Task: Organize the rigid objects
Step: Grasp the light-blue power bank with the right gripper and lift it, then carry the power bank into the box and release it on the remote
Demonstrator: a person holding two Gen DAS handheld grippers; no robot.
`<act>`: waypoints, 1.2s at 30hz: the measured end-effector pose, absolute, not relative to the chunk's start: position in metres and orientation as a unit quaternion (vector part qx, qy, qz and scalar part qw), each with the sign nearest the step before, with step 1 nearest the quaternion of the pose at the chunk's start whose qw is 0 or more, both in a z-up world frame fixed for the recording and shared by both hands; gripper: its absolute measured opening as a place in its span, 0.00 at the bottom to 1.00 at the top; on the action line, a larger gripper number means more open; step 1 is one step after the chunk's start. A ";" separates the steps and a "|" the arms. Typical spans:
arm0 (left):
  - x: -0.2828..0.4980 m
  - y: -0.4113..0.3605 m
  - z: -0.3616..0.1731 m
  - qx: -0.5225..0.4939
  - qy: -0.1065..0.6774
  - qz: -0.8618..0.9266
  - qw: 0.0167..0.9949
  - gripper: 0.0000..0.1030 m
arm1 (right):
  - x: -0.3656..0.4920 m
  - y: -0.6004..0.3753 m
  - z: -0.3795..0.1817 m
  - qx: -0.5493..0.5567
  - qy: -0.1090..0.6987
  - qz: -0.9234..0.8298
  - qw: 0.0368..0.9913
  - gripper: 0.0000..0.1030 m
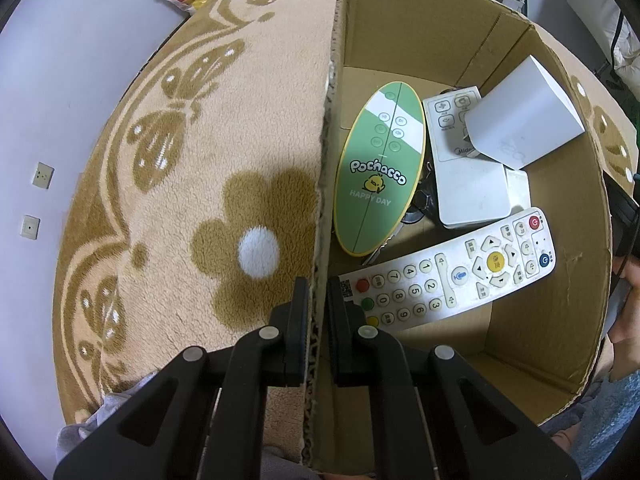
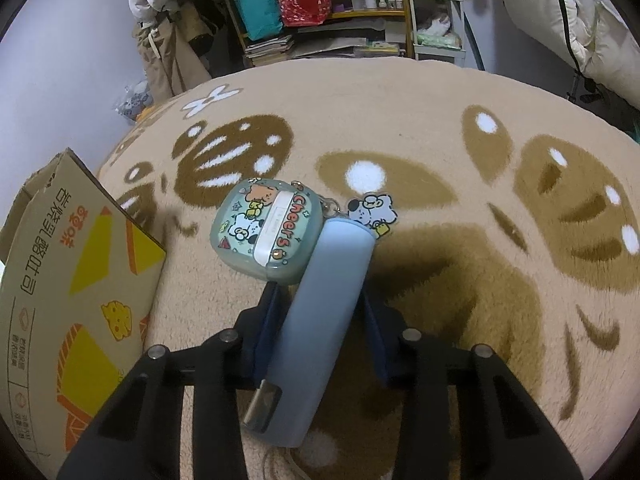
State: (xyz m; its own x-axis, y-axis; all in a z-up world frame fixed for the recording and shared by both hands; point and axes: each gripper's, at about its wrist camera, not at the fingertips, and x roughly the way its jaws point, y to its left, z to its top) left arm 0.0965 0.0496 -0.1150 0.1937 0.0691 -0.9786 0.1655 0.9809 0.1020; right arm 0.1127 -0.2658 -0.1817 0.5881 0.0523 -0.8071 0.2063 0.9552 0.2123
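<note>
The left gripper (image 1: 318,304) pinches the box (image 1: 560,320) wall, jaws nearly closed on the cardboard. Inside lie remotes (image 1: 452,276), partly overlapped. The right gripper (image 2: 320,300) clamps a blue bar (image 2: 316,320) above the rug (image 2: 480,240); its near end hides the earbud case (image 2: 264,228) edge.

tan-brown floral rug (image 2: 440,152), pale-blue case (image 2: 320,320), green remote (image 1: 378,168)

Remotes (image 1: 448,276) in box (image 1: 560,320) (on rug (image 1: 200,140)).

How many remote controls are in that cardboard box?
3: a green oval remote by the left wall, a white remote partly under a white block, and a long keypad remote nearest. More may be hidden underneath.
</note>
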 end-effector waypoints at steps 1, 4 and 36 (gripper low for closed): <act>0.096 0.050 -0.115 0.093 0.634 -0.031 0.767 0.08 | 0.112 -0.265 -0.182 0.143 0.451 -0.045 0.880 0.41; 0.096 0.050 -0.115 0.096 0.633 -0.032 0.767 0.07 | 0.112 -0.264 -0.182 0.141 0.451 -0.048 0.880 0.40; 0.097 0.053 -0.115 0.083 0.635 -0.036 0.767 0.08 | 0.056 -0.145 -0.061 0.100 0.333 0.152 0.925 0.28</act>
